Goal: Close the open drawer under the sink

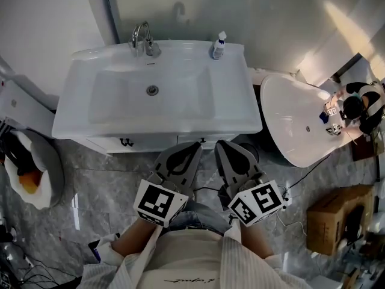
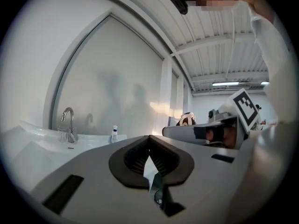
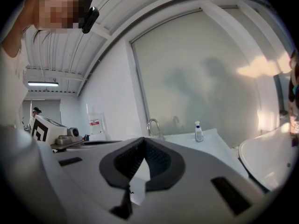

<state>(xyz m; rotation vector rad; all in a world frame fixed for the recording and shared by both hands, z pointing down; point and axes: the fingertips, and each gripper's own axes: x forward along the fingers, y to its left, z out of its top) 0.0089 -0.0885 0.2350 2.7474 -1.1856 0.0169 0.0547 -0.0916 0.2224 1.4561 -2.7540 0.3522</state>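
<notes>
Drawer, white-fronted, with a dark pull (image 1: 127, 142): it sits under the front edge of the white ceramic washbasin (image 1: 72, 122). Only a narrow strip of its face shows past that edge in the head view. You cannot judge from above how far it stands out.

Left gripper (image 1: 194, 146): jaws together, with nothing between the ribbed dark pads. The tip is near the basin's front edge, just right of the pull.

Right gripper (image 1: 223, 143): jaws likewise closed and empty. It is alongside the left gripper and just as near the cabinet face.

On the basin's rear edge are a chrome swan-neck tap (image 1: 142, 38) and a small white spray bottle with a blue collar (image 1: 218, 46). Neither is in your way.

Step in hand, as a judgement: approach, with the push not yet made.

- Keep the jaws closed so that they act as a blunt pusher.
- Lower the tips onto the flat drawer face, not onto the pull.
- Press square and near its middle so that it runs in without racking.
- Ease off once the face meets the cabinet.
</notes>
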